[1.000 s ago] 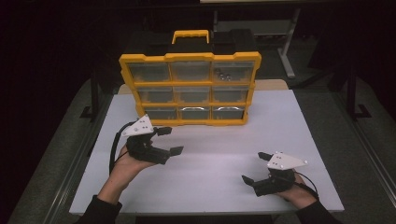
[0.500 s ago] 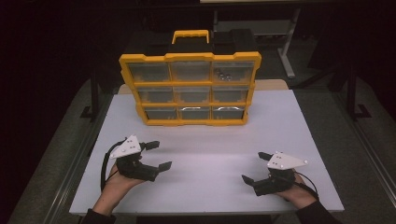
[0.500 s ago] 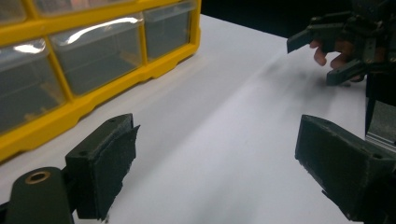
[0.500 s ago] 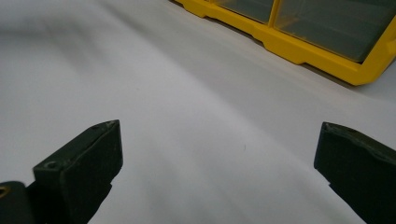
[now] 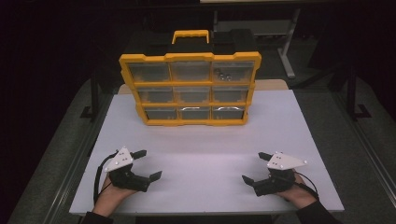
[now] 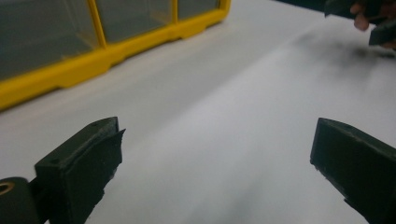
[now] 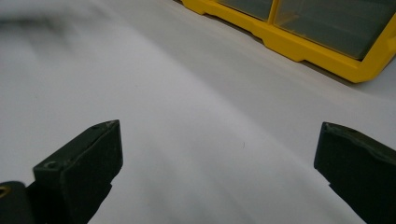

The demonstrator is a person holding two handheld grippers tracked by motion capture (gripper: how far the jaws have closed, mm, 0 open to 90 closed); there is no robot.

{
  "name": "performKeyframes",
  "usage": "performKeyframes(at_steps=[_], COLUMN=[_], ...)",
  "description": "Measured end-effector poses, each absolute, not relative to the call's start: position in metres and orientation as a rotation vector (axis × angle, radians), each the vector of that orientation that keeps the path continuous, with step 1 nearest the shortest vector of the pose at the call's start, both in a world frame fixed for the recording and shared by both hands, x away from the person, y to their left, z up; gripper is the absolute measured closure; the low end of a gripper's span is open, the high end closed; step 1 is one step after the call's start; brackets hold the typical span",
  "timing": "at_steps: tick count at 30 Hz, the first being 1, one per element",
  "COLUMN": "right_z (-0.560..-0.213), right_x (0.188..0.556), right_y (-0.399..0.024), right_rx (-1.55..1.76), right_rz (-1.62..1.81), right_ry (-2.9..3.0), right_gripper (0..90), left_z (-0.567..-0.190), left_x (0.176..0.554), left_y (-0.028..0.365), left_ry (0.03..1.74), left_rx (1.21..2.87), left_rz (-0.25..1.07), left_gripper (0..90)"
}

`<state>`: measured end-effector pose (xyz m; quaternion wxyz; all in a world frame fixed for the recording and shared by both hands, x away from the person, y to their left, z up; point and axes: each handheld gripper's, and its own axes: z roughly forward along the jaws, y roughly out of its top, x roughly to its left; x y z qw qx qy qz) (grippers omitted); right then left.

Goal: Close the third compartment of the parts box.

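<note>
Yellow drawer organizer stands upright at the tabletop's far edge; left gripper and right gripper, near edge, jaws apart, empty. Approach a drawer squarely.

white table, dark floor

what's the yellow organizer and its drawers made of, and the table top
Organizer: likely moulded plastic, its yellow frame smooth and slightly glossy. Drawers: clear, probably plastic, with contents showing through. Table top: matte white board, perhaps laminate, with soft glare.
</note>
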<state>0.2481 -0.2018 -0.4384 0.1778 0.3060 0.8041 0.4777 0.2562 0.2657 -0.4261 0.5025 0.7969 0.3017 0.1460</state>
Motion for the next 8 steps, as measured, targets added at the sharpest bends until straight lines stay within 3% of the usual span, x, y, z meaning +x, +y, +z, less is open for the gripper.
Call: performKeyframes(at_steps=[8], right_z=[-0.439], right_x=[0.2482], right_y=[-0.2008], right_rx=[0.867], right_rz=[1.349], right_ry=[2.279], right_gripper=[0.7], left_z=[-0.4275], left_x=[0.2538], left_y=[0.2671], left_ry=[0.724], left_rx=[1.928], left_rz=[0.336], left_gripper=[0.1])
